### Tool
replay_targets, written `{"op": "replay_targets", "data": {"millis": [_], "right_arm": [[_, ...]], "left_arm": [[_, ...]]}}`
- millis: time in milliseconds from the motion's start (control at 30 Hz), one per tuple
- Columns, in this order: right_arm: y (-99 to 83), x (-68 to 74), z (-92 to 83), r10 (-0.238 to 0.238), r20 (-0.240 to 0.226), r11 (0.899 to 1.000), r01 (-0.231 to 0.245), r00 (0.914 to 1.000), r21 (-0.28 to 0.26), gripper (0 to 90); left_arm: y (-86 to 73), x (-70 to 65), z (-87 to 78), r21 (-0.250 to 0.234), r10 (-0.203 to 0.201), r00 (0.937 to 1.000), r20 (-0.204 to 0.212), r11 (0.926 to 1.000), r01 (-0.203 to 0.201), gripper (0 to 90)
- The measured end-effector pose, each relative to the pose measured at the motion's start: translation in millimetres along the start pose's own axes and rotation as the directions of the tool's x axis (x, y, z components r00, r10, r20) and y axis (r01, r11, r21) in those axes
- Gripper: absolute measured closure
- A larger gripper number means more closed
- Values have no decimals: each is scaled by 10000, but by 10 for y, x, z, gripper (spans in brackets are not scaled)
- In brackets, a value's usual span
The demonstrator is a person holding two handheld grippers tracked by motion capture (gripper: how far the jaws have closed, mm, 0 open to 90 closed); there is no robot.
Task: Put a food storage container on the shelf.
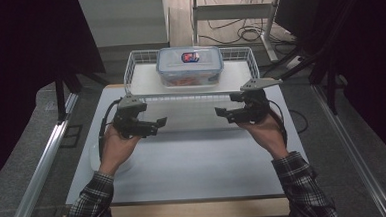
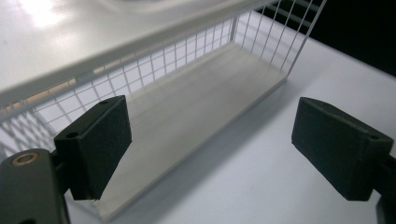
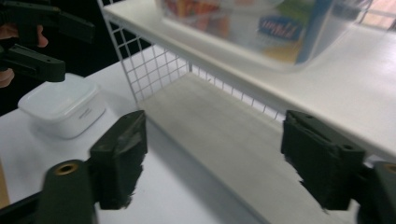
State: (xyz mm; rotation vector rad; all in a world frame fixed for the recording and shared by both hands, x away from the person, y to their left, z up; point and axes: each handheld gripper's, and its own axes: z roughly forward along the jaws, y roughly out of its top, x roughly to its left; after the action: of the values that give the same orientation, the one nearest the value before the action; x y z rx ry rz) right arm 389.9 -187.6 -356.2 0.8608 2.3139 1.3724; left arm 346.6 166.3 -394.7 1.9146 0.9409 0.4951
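Note:
A clear lidded food box [image 1: 189, 64] with a blue-edged lid and a red and blue label stands on the top shelf of a white wire rack [image 1: 142, 81] at the back of the table. In the right gripper view the food box [image 3: 261, 28] sits above, with colourful contents blurred. My left gripper [image 1: 157, 126] is held open in front of the rack's left half, pointing right. My right gripper [image 1: 224, 115] is open in front of the right half, pointing left. Both point at the rack's pale lower shelf [image 2: 196, 107], and nothing is between the left gripper [image 2: 210, 135] or right gripper [image 3: 215, 154] jaws.
A small white lidded tub [image 3: 63, 109] sits on the white table [image 1: 194, 163] at its left edge, partly under my left forearm, where the tub [image 1: 94, 158] peeks out. Dark curtains flank the table, and cables lie on the floor behind the rack.

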Motion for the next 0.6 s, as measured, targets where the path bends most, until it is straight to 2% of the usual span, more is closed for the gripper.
{"op": "replay_targets", "data": {"millis": [100,167,267,333,400,467,500,600], "right_arm": [[-148,42,9,-99,-63,9999,99,9999,98,124],[-210,60,8,-152,-28,9999,152,9999,58,101],[-314,82,1,-130,-140,9999,131,9998,65,74],[-349,86,-1,-126,-198,9999,127,9997,52,65],[-471,110,0,-65,-232,9999,67,9997,93,42],[-502,114,2,-76,-232,9999,79,9997,110,38],[-595,122,11,-27,-205,9998,31,9998,187,26],[-672,124,25,28,-168,9996,-23,9999,283,23]], "left_arm": [[-118,-41,2,-18,-312,9995,9,9995,312,69],[-223,-82,9,94,-324,9994,-81,9994,325,66],[-299,-119,16,123,-357,9994,-33,9993,357,65],[-382,-167,31,215,-227,9997,12,9995,226,66],[-451,-220,39,255,-16,10000,-13,9997,16,68],[-514,-262,42,320,31,10000,68,9995,-33,68],[-549,-281,41,288,31,9999,116,9996,-34,68],[-655,-327,44,225,-7,9999,153,9997,3,68]]}}
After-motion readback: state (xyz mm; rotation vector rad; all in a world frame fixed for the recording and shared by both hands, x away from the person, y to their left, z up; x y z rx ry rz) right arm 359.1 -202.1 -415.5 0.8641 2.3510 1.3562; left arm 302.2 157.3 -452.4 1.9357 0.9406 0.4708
